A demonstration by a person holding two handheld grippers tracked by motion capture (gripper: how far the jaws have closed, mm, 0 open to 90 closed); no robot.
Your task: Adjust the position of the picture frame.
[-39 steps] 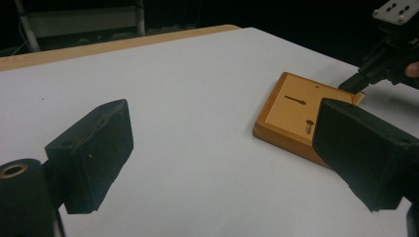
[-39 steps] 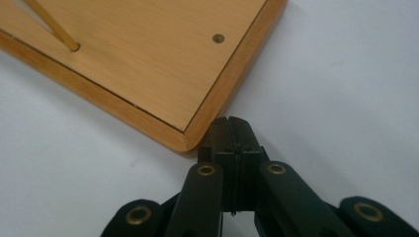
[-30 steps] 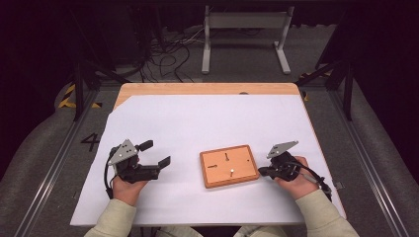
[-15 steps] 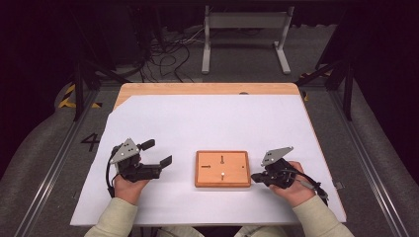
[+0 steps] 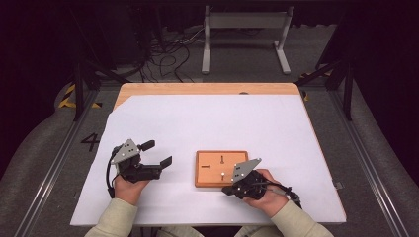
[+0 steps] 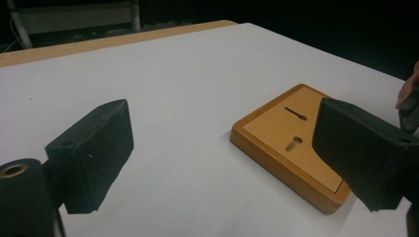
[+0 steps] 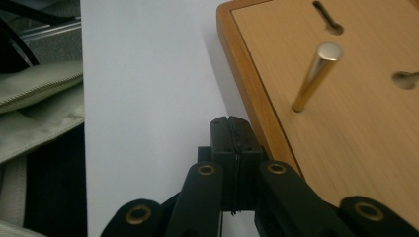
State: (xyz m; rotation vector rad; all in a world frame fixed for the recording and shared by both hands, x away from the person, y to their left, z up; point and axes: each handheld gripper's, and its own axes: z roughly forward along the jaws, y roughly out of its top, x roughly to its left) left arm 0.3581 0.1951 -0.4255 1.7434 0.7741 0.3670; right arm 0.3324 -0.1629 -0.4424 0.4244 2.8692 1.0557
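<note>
My right tongs, pressed together, touch the wooden board's near edge; left tongs gape wide beside it.

Black grippers with grey triangular plates, brass screws; pale green sleeves.

a white sheet covers most of the table, leaving a wood strip bare along the far edge and at the far left corner. beyond it, a grey metal stand sits on the dark floor beside tangled cables. a "4" marks the floor left of the table.
</note>
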